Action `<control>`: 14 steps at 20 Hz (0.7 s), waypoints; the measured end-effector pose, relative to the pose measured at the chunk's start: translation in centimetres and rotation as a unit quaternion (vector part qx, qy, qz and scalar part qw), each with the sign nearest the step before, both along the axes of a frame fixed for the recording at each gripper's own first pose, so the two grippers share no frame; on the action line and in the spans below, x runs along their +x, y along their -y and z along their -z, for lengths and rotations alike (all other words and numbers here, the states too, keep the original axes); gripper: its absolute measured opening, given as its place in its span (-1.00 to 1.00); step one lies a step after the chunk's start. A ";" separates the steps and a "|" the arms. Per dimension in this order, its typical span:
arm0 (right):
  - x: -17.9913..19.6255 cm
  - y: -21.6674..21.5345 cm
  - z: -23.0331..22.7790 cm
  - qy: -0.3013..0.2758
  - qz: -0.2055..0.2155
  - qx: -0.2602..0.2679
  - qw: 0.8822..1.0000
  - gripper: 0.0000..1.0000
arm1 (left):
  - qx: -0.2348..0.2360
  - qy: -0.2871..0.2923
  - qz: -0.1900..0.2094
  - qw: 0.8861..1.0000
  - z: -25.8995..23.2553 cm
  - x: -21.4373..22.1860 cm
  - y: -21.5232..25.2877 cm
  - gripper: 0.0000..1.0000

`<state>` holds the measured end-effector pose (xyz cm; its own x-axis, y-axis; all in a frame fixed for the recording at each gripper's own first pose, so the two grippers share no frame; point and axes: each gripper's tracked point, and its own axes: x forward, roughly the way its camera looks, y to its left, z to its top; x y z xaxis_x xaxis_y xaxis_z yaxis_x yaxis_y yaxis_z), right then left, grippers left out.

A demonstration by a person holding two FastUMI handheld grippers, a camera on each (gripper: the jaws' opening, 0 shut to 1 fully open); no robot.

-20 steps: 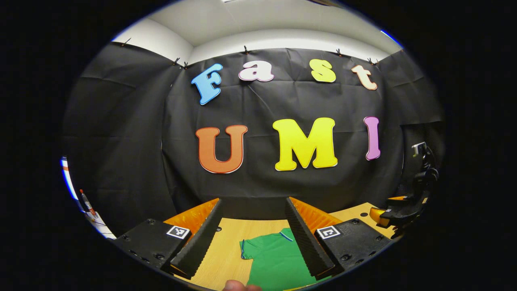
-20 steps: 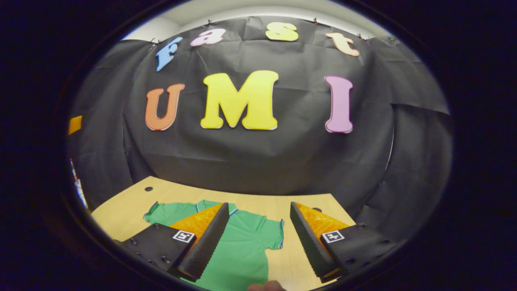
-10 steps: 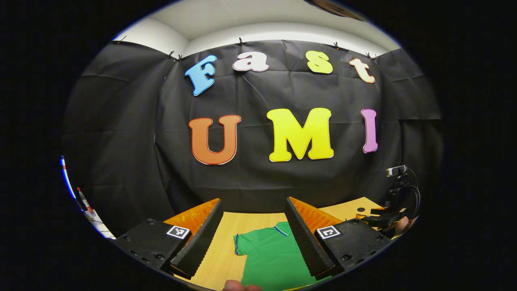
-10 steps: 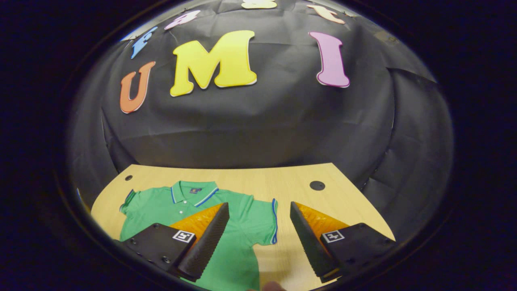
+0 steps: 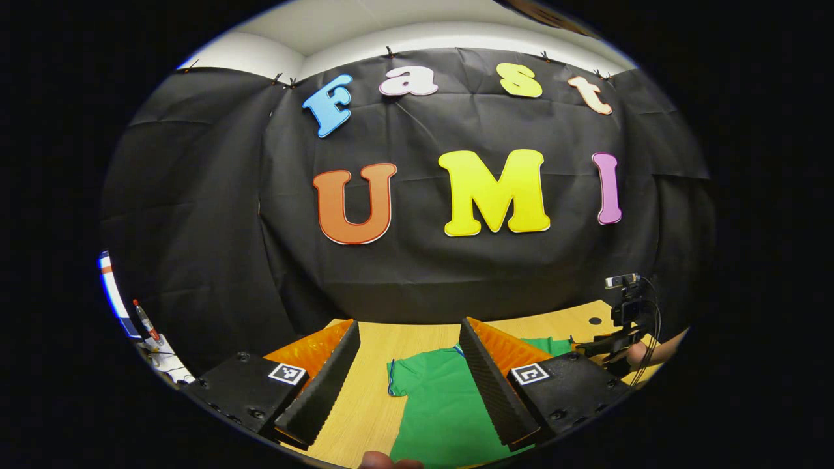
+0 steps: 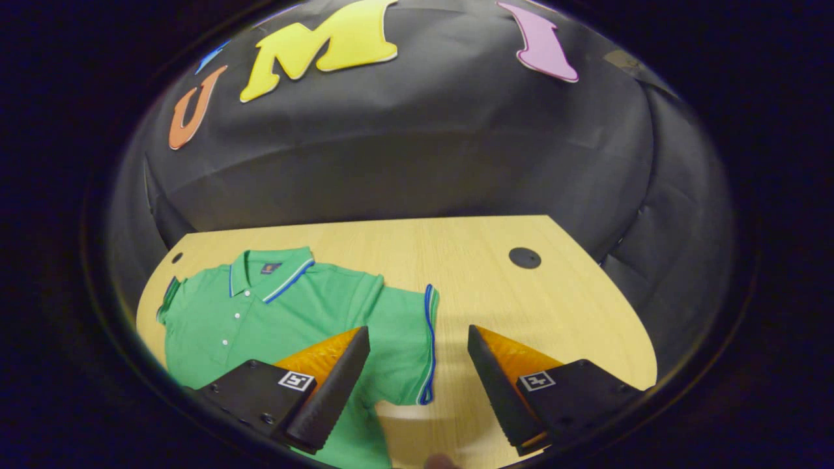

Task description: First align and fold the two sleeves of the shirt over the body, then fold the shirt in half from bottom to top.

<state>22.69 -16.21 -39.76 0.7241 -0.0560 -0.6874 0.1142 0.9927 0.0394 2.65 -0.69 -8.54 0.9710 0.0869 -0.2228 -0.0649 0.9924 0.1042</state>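
A green polo shirt [image 6: 287,312] with blue-trimmed collar and sleeves lies flat and spread out on the wooden table [image 6: 521,306]. In the right gripper view, my right gripper [image 6: 417,371] is open above the shirt's right sleeve [image 6: 407,345], whose blue cuff lies between the fingers. In the left gripper view, my left gripper [image 5: 407,374] is open above the shirt [image 5: 436,404], with the other sleeve [image 5: 401,381] between its fingers. The right gripper [image 5: 603,345] and the hand holding it show at the far right of that view.
The table has a dark round hole [image 6: 524,257] near its far right and a smaller one [image 6: 177,257] at far left. Black cloth walls stand close behind the table. A marker [image 5: 146,322] and papers lie at the left edge of the left gripper view.
My right gripper has tilted down and come closer to the shirt's right sleeve, bringing more of the table into view. The left gripper has tipped down a little over the other sleeve.
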 end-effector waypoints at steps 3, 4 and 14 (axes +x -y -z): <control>1.3 0.7 1.2 -0.013 0.009 0.007 1.000 0.95 | 0.004 -0.013 -0.010 1.000 0.8 -0.6 -0.3 0.97; 1.8 0.9 1.5 -0.016 0.015 0.014 1.000 0.96 | 0.006 -0.016 -0.014 1.000 1.1 -1.0 -0.3 0.97; 3.2 2.2 4.2 -0.049 0.024 -0.014 0.998 -0.84 | 0.019 -0.043 -0.035 0.998 2.3 -2.6 -1.5 0.96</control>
<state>25.92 -18.42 -43.94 0.6499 -0.1091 -0.7522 0.1628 0.9867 -0.0024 0.02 0.79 -10.89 0.9397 0.1638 -0.3003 -0.1232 0.9810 0.1497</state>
